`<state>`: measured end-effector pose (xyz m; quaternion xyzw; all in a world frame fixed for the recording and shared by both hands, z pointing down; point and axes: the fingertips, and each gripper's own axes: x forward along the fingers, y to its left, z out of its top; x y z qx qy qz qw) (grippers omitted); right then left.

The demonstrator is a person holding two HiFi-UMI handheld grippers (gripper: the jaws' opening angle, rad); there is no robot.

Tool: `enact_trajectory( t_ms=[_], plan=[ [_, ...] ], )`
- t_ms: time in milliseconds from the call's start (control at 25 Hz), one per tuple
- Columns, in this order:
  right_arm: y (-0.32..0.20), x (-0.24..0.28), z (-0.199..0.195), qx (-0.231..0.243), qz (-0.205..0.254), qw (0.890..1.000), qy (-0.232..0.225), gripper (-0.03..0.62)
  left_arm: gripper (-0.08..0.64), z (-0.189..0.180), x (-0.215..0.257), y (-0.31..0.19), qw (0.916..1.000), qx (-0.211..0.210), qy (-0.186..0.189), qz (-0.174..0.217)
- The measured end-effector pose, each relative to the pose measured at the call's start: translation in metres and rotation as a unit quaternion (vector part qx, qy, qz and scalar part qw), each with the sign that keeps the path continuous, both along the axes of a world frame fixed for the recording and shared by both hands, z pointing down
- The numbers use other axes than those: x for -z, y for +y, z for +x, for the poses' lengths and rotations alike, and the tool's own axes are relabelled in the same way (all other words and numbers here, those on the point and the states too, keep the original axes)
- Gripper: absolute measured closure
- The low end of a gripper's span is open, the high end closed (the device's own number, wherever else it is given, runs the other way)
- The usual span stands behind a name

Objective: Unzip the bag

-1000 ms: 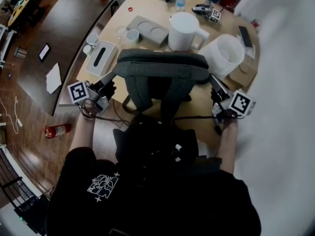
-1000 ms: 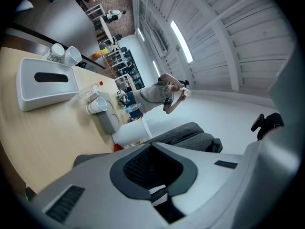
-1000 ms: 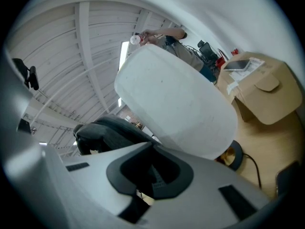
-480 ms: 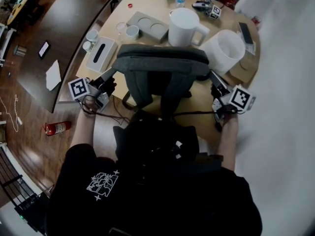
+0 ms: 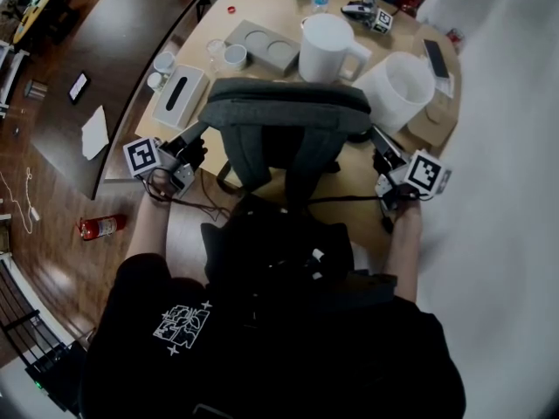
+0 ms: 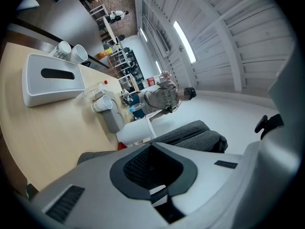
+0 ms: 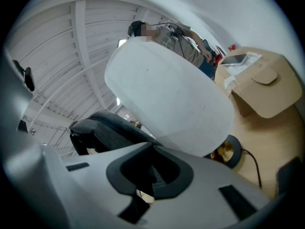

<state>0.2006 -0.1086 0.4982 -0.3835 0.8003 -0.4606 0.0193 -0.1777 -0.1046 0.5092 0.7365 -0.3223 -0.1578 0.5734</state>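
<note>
A dark grey backpack [image 5: 288,129] stands on the round wooden table [image 5: 253,7] near its front edge, straps hanging toward me. My left gripper [image 5: 197,136] is shut at the bag's left end, its marker cube out to the left. My right gripper [image 5: 377,136] is shut at the bag's right end. In the left gripper view the closed left gripper [image 6: 151,145] has the bag [image 6: 195,135] just beyond it. In the right gripper view the closed right gripper [image 7: 153,147] has the bag [image 7: 102,130] beyond it to the left. I see nothing between either pair of jaws. The zipper is hidden.
Behind the bag stand a white jug [image 5: 327,51] and a white bucket [image 5: 397,94]. A tissue box [image 5: 179,99], cups [image 5: 234,59] and a grey coaster tray [image 5: 262,49] lie at the left. A phone [image 5: 434,59] and cardboard [image 5: 434,120] are at the right.
</note>
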Motion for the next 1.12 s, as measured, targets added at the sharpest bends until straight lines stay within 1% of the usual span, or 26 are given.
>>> enact_trajectory(
  t_ms=[120,240,360,440,480,520,560,600,640,680,800,920,1120],
  plan=[
    [0.001,-0.002,0.001,-0.002,-0.003,1.0,0.006,0.581,0.557,0.0,-0.001,0.001,1.0,0.001,0.001,0.0],
    [0.001,-0.003,0.001,-0.004,-0.005,1.0,-0.003,0.581,0.557,0.0,-0.002,0.0,1.0,0.001,0.001,0.0],
    [0.002,-0.003,0.0,-0.002,-0.002,1.0,-0.009,0.577,0.558,0.002,0.001,0.001,0.9999,-0.006,-0.003,0.011],
    [0.005,-0.002,0.001,0.001,0.004,1.0,-0.008,0.571,0.556,0.005,0.003,0.004,0.9997,-0.011,-0.012,0.02],
    [0.007,-0.002,0.0,0.004,0.007,1.0,-0.003,0.568,0.54,0.006,0.004,0.006,0.9994,-0.013,-0.016,0.026],
    [0.009,-0.002,-0.001,0.008,0.009,1.0,0.002,0.559,0.482,0.008,0.005,0.007,0.9992,-0.017,-0.019,0.032],
    [0.011,-0.001,-0.002,0.013,0.012,1.0,0.008,0.537,0.463,0.009,0.007,0.009,0.9989,-0.02,-0.021,0.037],
    [0.012,0.0,-0.004,0.016,0.016,1.0,0.013,0.509,0.463,0.01,0.008,0.01,0.9987,-0.023,-0.021,0.041],
    [0.012,0.002,-0.004,0.018,0.02,1.0,0.015,0.509,0.463,0.011,0.009,0.011,0.9986,-0.024,-0.022,0.042],
    [0.012,0.004,-0.004,0.016,0.024,0.999,0.017,0.498,0.463,0.012,0.01,0.011,0.9987,-0.023,-0.021,0.041],
    [0.012,0.009,-0.001,0.006,0.034,0.999,0.018,0.495,0.463,0.009,0.013,0.013,0.999,-0.015,-0.017,0.039],
    [0.011,0.014,0.002,0.004,0.043,0.999,0.021,0.495,0.463,0.003,0.014,0.014,0.9987,-0.005,-0.025,0.044],
    [0.015,0.02,0.009,-0.011,0.045,0.999,0.012,0.495,0.463,-0.008,0.015,0.016,0.9986,0.018,-0.031,0.04]
  ],
)
